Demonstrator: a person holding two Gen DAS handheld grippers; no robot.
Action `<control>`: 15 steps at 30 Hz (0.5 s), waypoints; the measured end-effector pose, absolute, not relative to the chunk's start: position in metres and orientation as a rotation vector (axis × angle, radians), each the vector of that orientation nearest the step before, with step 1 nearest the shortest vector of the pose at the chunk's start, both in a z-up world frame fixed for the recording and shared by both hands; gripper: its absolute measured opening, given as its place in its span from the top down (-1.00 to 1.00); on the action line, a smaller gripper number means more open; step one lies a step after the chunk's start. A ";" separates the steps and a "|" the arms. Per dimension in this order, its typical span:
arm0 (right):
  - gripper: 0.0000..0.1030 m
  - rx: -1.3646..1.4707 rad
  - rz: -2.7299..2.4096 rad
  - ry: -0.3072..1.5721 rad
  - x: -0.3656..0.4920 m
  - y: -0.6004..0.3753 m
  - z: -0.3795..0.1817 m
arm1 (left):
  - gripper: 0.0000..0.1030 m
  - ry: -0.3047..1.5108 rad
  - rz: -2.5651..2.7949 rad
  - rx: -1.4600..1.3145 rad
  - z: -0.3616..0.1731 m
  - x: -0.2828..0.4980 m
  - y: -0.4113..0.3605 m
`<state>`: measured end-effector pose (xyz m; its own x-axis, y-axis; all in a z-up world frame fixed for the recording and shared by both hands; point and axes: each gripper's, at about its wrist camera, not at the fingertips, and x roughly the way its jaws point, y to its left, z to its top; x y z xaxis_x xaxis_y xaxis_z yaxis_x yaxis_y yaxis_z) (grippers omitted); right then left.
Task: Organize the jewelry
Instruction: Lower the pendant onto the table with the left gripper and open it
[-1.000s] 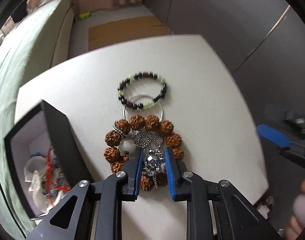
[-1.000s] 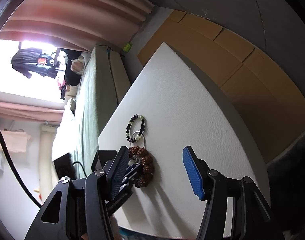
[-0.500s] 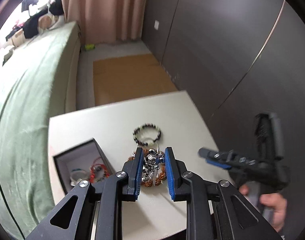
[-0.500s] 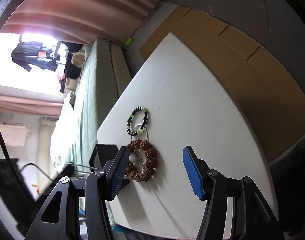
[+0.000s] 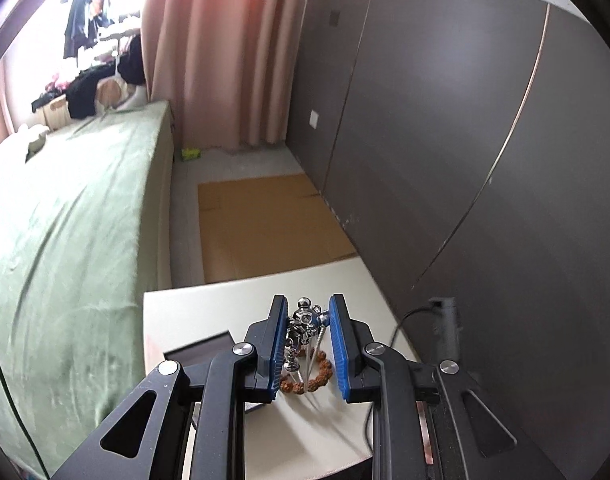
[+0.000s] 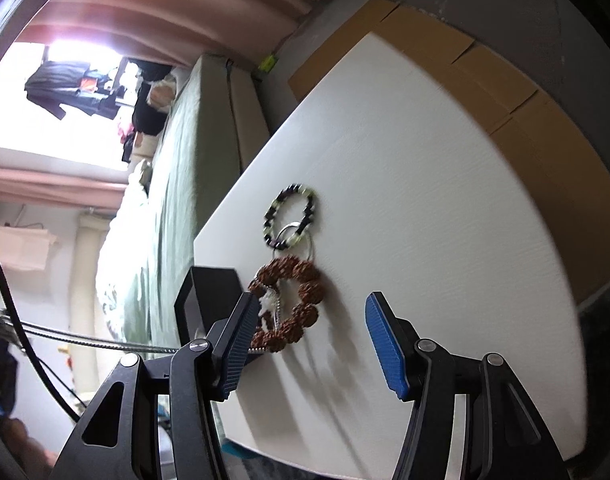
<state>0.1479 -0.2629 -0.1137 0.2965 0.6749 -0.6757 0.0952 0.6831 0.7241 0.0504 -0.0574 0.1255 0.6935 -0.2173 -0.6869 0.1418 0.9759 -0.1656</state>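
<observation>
While the black box (image 6: 209, 292) stands open, its contents are hidden.

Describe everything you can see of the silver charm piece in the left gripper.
The silver charm piece is a cluster of shiny metal balls and small faceted bits, with thin chain strands trailing down from it. It sits pinched between the blue pads of the left gripper, lifted clear of the white table. Its strands run down toward the brown bead bracelet lying below; whether they touch it is unclear.
</observation>
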 end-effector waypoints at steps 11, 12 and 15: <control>0.04 0.809 0.490 1.344 0.155 -0.221 -0.151 | 1.00 0.706 -0.192 -0.103 0.165 0.037 -0.042; 0.09 0.803 0.485 1.348 0.156 -0.219 -0.152 | 1.00 0.702 -0.184 -0.100 0.167 0.036 -0.041; 0.24 0.773 0.469 1.347 0.156 -0.217 -0.150 | 1.00 0.703 -0.165 -0.103 0.166 0.036 -0.035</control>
<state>0.1561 -0.2168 -0.1500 0.1874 0.7048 -0.6842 0.1275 0.6731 0.7284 0.0365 -0.0352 0.1661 0.7506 -0.1853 -0.6342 0.1162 0.9819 -0.1494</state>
